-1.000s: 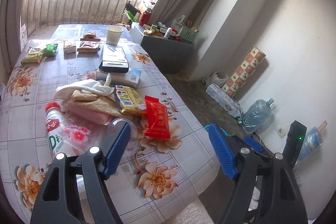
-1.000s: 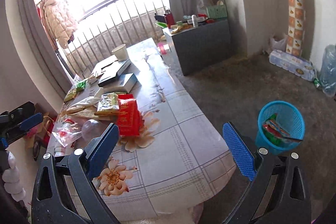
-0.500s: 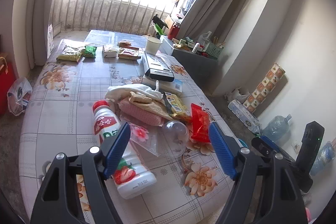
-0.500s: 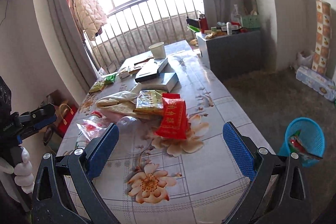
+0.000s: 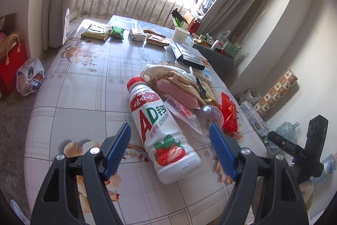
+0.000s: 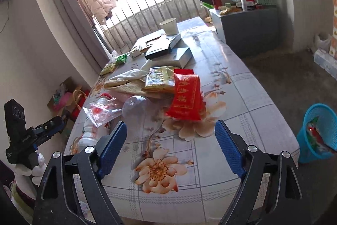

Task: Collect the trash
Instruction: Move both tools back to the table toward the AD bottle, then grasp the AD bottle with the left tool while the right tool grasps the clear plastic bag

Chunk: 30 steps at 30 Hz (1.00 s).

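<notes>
Ahead of your left gripper lies the bottle on the table; its base sits between the two blue fingers, touching neither, and your jaws stand wide apart with nothing clamped. Past the right-hand finger a clear bag and a clear cup crowd against the bottle's side, with a red packet just beyond them; behind the cap a heap of cloth blocks the far end, and boxes and a paper cup stand well beyond that.

Your right gripper hangs over bare flowered tablecloth; its jaws have just been closing a little, yet they are apart with nothing between them. The cup lies just beyond its left-hand finger, the red packet ahead between the fingers, the yellow packet behind that; the blue basket stands on the floor, well off past the right-hand finger.

Since a second ago your left gripper has swung from the table's edge toward the bottle, which now fills the gap; your right view has drawn nearer the heap.

The bottle lies on its side, long axis running away from you and leaning left; red cap at the far end, strawberry base nearest the fingers.
</notes>
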### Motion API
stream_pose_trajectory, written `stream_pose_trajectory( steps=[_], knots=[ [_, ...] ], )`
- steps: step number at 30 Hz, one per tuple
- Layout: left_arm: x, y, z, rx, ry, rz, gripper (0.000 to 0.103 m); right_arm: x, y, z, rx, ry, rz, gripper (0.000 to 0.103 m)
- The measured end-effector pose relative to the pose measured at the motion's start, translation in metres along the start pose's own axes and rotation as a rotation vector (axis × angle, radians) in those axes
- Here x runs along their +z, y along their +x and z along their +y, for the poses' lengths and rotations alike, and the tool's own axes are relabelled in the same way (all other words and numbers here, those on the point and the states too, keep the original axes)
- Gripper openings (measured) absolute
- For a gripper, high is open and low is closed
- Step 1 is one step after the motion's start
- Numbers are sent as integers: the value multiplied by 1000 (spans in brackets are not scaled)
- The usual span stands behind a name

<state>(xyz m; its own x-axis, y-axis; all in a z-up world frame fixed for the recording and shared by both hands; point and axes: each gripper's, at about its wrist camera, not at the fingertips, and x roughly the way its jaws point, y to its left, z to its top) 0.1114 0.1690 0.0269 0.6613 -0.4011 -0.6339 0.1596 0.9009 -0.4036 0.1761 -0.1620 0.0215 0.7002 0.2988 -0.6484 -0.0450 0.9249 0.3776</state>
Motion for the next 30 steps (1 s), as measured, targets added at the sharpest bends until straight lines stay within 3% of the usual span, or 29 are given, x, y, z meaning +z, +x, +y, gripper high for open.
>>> stream_pose_trajectory(
  steps=[5,15,23,30],
  knots=[
    [0,26,5,-49,-32,93,75,-1,7,12,28,-17,25,72],
    [2,85,8,9,-90,241,75,9,25,22,45,-44,60,72],
    [4,93,12,-7,-105,257,72,17,55,44,69,-129,111,72],
    [-5,77,22,-9,-120,250,67,22,62,63,135,-161,126,72]
  ],
)
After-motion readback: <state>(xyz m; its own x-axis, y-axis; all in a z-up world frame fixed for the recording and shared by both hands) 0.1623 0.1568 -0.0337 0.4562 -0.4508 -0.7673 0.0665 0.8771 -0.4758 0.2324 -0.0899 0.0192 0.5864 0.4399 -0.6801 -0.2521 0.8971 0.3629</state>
